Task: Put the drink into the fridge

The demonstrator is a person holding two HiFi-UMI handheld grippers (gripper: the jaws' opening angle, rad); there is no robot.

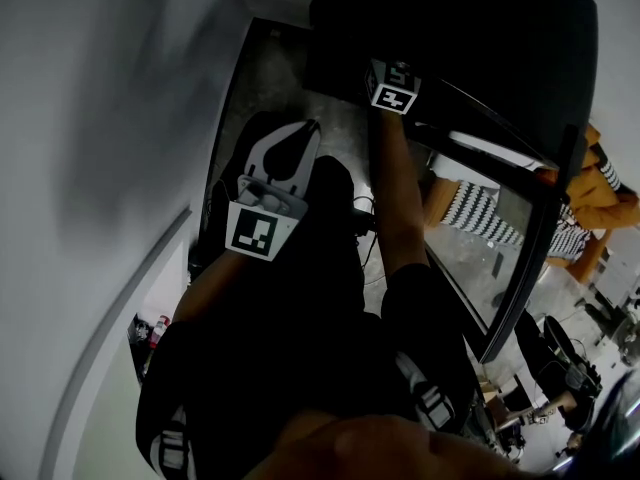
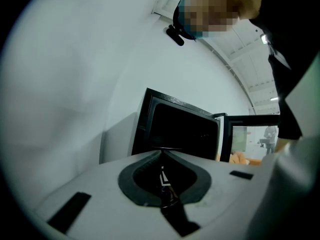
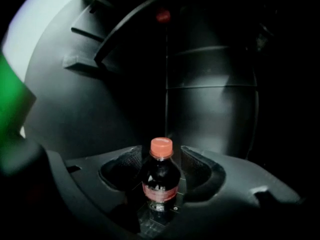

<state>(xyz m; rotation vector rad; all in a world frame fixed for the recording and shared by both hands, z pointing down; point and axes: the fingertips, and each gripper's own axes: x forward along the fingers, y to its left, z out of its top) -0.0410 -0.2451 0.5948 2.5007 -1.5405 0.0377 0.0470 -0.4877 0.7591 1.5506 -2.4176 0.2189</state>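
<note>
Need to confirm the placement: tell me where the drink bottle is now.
In the right gripper view, the drink bottle stands upright at bottom centre, between the open jaws of the right gripper, with the dark fridge interior behind it.

1. Drink (image 3: 160,179): a small bottle of dark liquid with an orange-red cap and a red label band. It stands upright inside the fridge, between the spread jaws of the right gripper (image 3: 162,151).
2. Fridge (image 2: 180,129): a black cabinet with a dark interior. Its glass-paned door (image 1: 500,218) stands swung open.
</note>
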